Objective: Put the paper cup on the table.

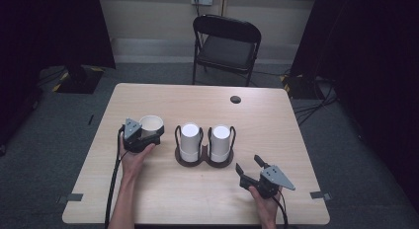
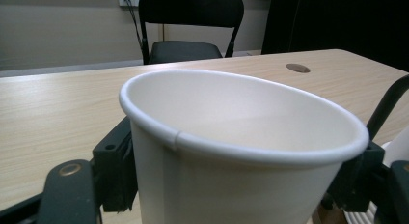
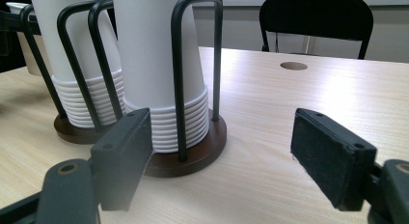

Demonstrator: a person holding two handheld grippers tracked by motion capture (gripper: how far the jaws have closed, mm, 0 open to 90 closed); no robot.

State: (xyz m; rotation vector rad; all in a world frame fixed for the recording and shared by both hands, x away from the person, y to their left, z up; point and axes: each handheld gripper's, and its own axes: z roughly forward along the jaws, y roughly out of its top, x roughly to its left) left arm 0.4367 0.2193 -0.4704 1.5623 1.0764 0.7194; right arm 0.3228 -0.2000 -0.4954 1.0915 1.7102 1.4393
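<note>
A white paper cup (image 1: 150,124) stands upright on the table's left half, mouth up, and looms large in the left gripper view (image 2: 231,137). My left gripper (image 1: 149,133) is around it, a black pad (image 2: 115,171) against each side of its wall. To its right, a black wire holder on a brown base (image 1: 204,163) keeps two stacks of upturned white cups (image 1: 189,139) (image 1: 220,139). My right gripper (image 1: 248,165) rests near the front right, open, nothing between its jaws. It faces the holder base (image 3: 207,142) and the nearer stack (image 3: 154,64).
A black folding chair (image 1: 227,44) stands behind the table's far edge. A round cable hole (image 1: 235,99) lies at the back right of the tabletop. Grey tape marks (image 1: 74,197) sit at the front corners. Dark curtains hang at both sides.
</note>
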